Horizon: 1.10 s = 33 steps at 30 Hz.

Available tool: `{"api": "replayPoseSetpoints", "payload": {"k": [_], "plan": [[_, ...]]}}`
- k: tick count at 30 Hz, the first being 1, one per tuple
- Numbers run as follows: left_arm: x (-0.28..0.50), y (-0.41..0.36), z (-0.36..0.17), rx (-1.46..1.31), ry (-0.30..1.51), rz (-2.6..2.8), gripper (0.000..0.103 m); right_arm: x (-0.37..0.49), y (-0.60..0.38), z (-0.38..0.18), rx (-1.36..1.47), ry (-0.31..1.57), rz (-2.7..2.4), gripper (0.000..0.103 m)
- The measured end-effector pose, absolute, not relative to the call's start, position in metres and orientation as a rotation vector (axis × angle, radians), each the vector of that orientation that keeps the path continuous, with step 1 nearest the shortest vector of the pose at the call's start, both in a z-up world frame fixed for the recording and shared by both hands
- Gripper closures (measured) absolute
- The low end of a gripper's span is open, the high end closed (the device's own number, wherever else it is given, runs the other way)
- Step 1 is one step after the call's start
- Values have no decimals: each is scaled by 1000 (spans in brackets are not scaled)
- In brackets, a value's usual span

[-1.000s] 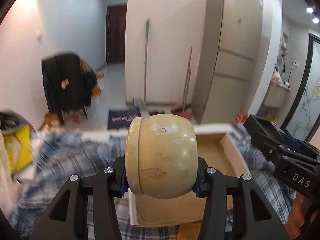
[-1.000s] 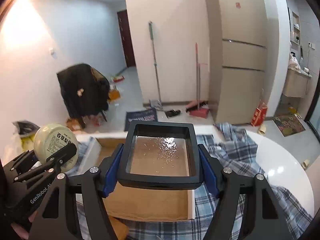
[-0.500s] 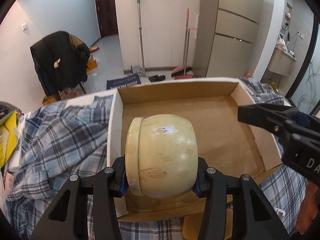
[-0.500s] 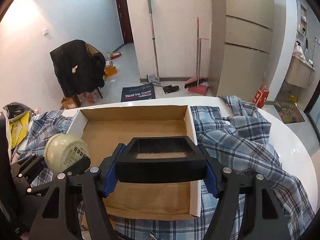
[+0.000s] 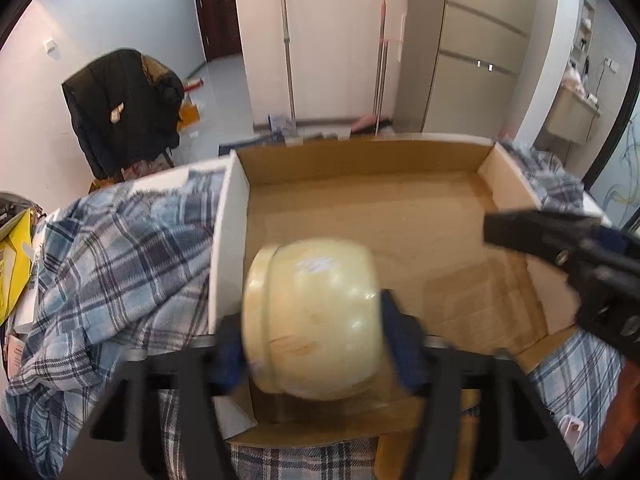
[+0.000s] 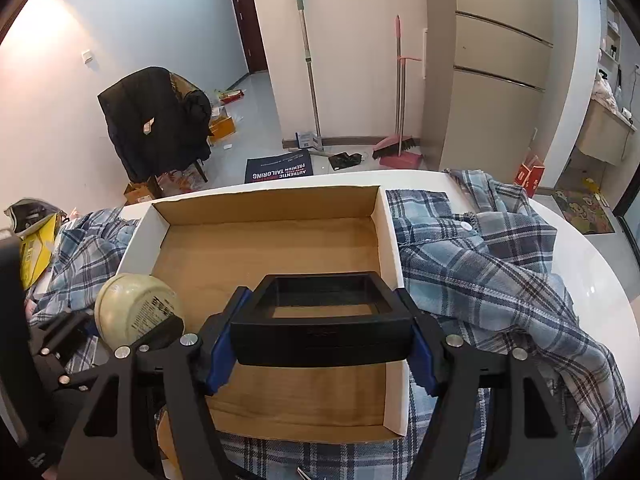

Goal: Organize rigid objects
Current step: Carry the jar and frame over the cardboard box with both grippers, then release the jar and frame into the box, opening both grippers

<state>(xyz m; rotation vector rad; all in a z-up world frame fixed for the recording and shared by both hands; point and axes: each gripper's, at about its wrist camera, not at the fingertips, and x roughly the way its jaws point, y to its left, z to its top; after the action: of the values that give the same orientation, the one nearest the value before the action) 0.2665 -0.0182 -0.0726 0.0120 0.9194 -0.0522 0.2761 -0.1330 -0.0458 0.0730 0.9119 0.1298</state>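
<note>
A cream round jar lies on its side between the fingers of my left gripper, low over the near left corner of an open cardboard box. The left jaws are opening and the blurred blue pads flank the jar without a clear squeeze. My right gripper is shut on a black square tray, held over the box near its front right part. In the right wrist view the jar and the left gripper show at the lower left. The right gripper reaches in from the right in the left wrist view.
The box lies on a white round table among blue plaid shirts. A yellow bag sits at the far left. Beyond are a chair with a dark coat, brooms and a fridge.
Both grippers sank over the box and tilted downward. The left jaws have spread and the jar sits a little lower and farther between them. The right gripper keeps the black tray.
</note>
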Motion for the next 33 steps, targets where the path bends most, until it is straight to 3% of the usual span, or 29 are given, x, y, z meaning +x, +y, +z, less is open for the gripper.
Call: {"api": "replayPoseSetpoints", "payload": {"k": [1,8,17,33], "plan": [[265,-18,-69,-1,892,-59,15,277,-133,-47,72,915,129,34],[253,-9,-41,7,738,27,15,283,-137,-58,123,946,138,34],[250,45,-27,-203,606,99,15,283,-122,-74,83,987,168,34],[208,48,22,-227,352,87,14,281,-108,-89,-13,1012,196,31]]}}
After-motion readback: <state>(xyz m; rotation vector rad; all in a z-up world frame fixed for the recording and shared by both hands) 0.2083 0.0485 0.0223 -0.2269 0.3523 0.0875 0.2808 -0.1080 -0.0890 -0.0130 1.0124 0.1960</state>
